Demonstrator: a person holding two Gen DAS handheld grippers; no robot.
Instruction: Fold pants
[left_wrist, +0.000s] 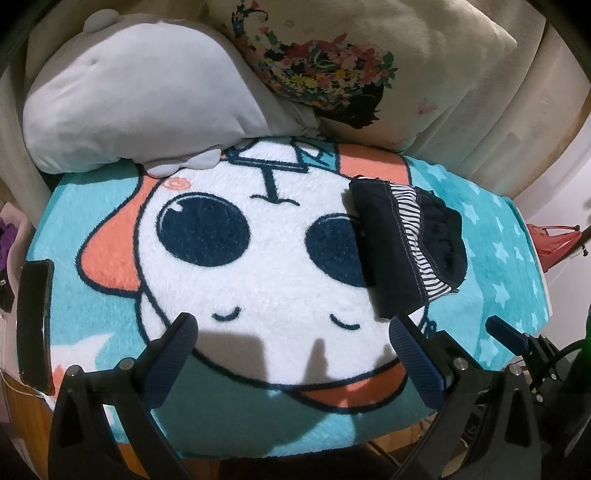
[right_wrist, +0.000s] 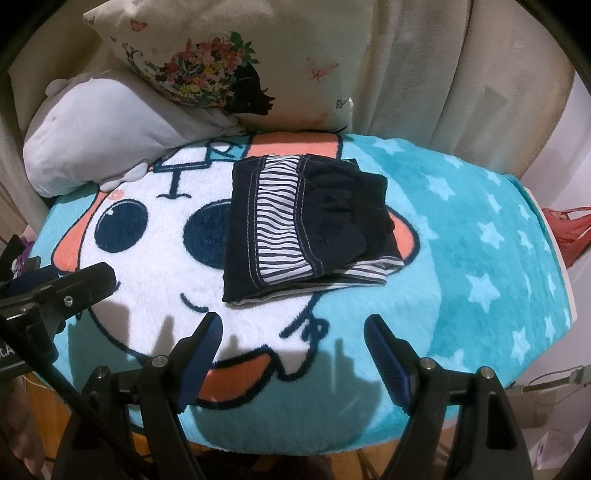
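Note:
The dark navy pants (right_wrist: 306, 225) with a striped panel lie folded into a compact bundle on the cartoon blanket (right_wrist: 480, 258). In the left wrist view they lie right of centre (left_wrist: 402, 247), just beyond my left gripper's right finger. My left gripper (left_wrist: 291, 332) is open and empty, low over the blanket's near part. My right gripper (right_wrist: 293, 332) is open and empty, just in front of the bundle, not touching it. Its finger also shows at the right of the left wrist view (left_wrist: 506, 332).
A grey plush pillow (left_wrist: 140, 107) and a floral cushion (left_wrist: 332, 62) lie at the blanket's far edge against a beige backrest. A dark phone (left_wrist: 33, 325) lies at the blanket's left edge. A red object (right_wrist: 569, 232) sits off the right edge.

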